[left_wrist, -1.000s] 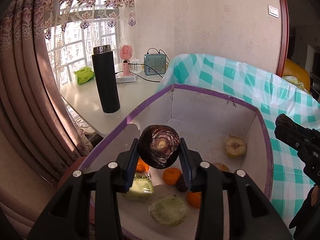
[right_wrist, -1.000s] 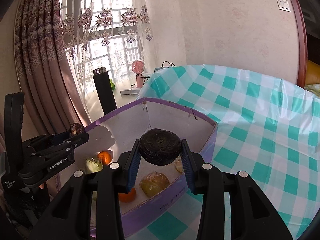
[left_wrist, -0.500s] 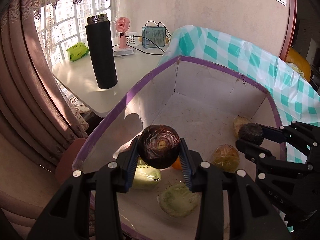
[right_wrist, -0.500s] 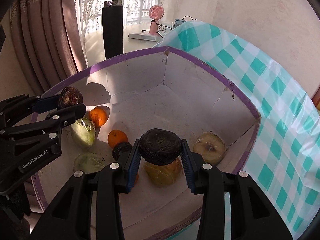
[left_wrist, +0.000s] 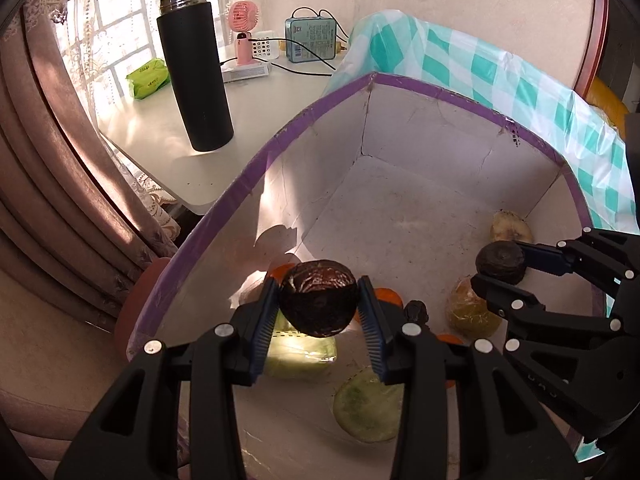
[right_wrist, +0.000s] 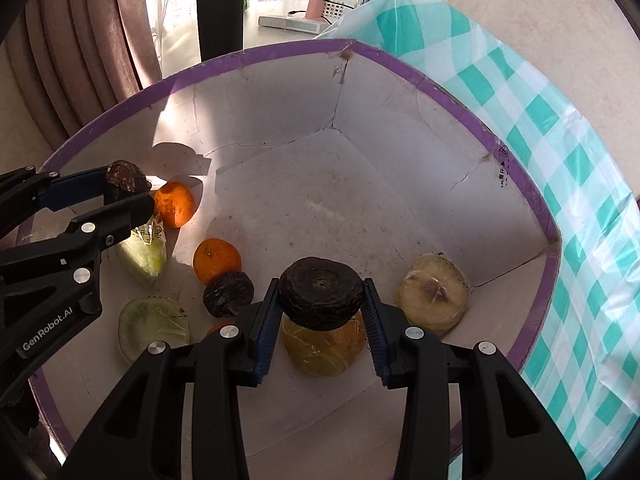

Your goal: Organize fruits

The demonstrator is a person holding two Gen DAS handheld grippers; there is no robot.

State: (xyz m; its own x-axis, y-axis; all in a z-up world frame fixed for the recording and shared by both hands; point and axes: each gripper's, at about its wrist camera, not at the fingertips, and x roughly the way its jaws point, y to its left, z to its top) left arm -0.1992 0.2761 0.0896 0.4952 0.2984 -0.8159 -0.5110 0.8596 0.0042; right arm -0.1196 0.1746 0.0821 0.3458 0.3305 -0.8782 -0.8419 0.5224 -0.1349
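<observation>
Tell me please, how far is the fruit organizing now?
Done: several fruits already lie in the purple-rimmed box, among them two oranges. In hand: the left gripper holds a dark fruit and the right gripper a dark wrinkled fruit, both above the box. Left: releasing both fruits inside.

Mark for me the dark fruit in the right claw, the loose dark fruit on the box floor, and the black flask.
Dark fruit in right claw (right_wrist: 321,293), right wrist view, its wrinkled top face.
Loose dark fruit (right_wrist: 228,294), right wrist view, centre of its top.
Black flask (left_wrist: 194,72), left wrist view, mid-body.
</observation>
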